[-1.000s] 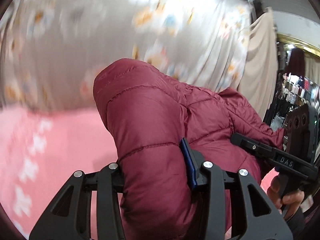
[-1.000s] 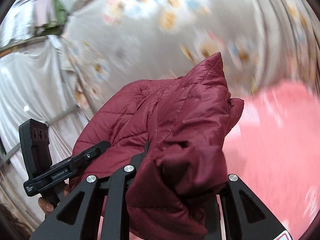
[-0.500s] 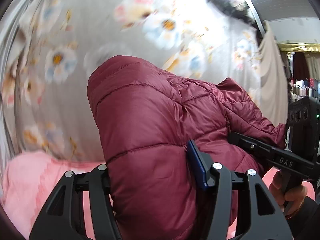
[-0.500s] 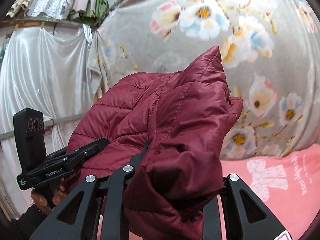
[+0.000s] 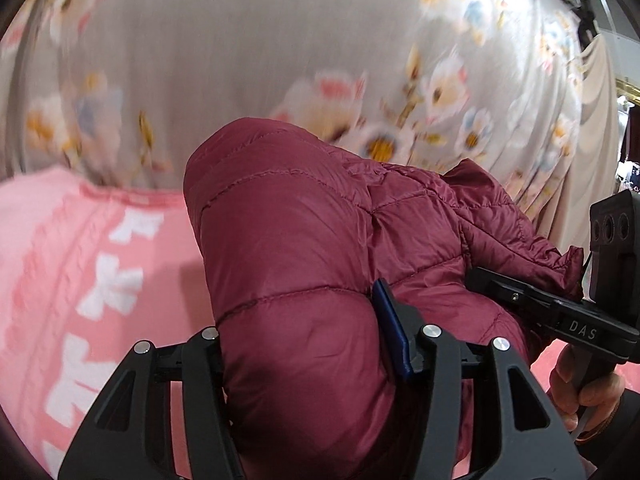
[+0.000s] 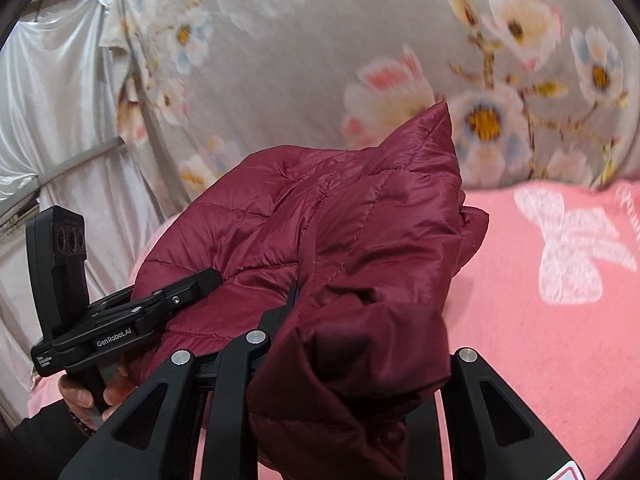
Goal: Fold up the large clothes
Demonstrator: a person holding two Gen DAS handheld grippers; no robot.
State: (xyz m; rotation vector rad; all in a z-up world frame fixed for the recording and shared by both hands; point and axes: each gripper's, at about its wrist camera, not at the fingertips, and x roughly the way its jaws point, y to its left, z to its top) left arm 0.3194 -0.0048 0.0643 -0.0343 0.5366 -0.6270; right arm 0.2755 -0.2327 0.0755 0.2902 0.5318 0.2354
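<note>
A maroon quilted puffer jacket (image 5: 304, 248) hangs between both grippers, held up off the pink surface. My left gripper (image 5: 308, 320) is shut on a thick fold of it, which bulges over and hides the fingertips. My right gripper (image 6: 360, 320) is shut on another bunched part of the jacket (image 6: 360, 232), its fingertips also hidden. The right gripper shows in the left wrist view (image 5: 560, 312) at the right, against the jacket. The left gripper shows in the right wrist view (image 6: 132, 316) at the left.
A pink blanket with white bows (image 6: 560, 280) covers the surface below, also seen in the left wrist view (image 5: 80, 280). A grey floral curtain (image 5: 240, 60) hangs close behind. White drapes (image 6: 48, 100) hang at the far left.
Both grippers have tipped down with the jacket. More of the pink blanket shows now than half a second ago. The grips on the jacket are unchanged.
</note>
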